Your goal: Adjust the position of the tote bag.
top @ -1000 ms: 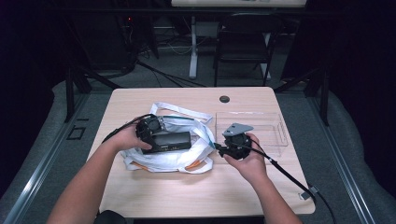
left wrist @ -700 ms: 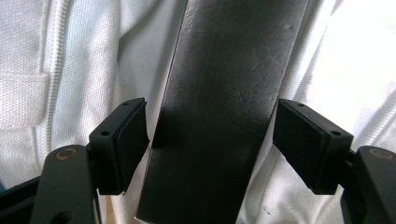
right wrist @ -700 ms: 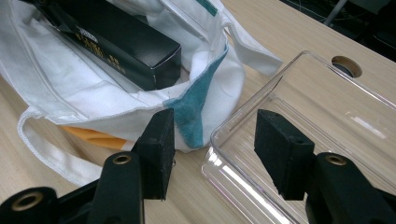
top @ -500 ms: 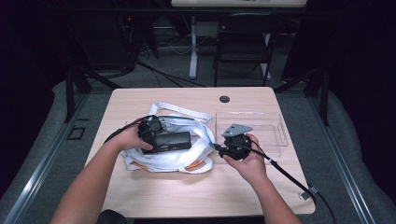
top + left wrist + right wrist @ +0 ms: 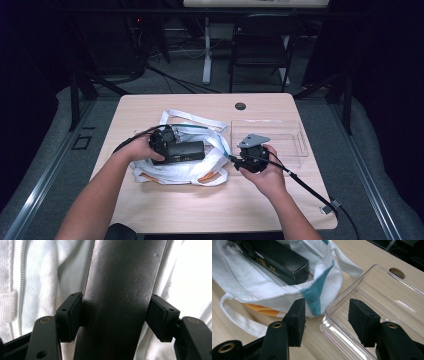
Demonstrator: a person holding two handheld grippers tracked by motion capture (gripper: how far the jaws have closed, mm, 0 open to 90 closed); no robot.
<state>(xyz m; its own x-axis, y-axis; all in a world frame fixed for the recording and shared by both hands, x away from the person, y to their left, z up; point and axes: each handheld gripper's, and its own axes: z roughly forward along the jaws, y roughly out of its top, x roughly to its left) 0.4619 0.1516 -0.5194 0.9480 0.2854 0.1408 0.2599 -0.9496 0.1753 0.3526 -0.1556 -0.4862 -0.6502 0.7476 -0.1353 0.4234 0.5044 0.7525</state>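
A white cloth bag [image 5: 190, 172] with a teal patch and an orange part lies open at the middle of the table. A long black box [image 5: 186, 150] lies in its mouth. My left gripper [image 5: 171, 146] reaches over the bag. Its jaws have just been closing, with the box between them. In the left gripper view both pads [image 5: 72, 315] press the sides of the black box [image 5: 120, 277], with white cloth [image 5: 37, 277] behind. My right gripper [image 5: 234, 159] stands open and holds nothing. It hovers [image 5: 327, 317] between the bag's edge [image 5: 314, 297] and a corner of the clear tray [image 5: 374, 297]. The box's end [image 5: 279, 262] shows farther off.
The clear plastic tray [image 5: 280, 135] stands to the right of the bag. A round cable hole [image 5: 240, 106] sits near the table's far edge. A cable [image 5: 310, 187] trails from the right gripper over the front right corner. A chair [image 5: 262, 45] stands beyond the table.
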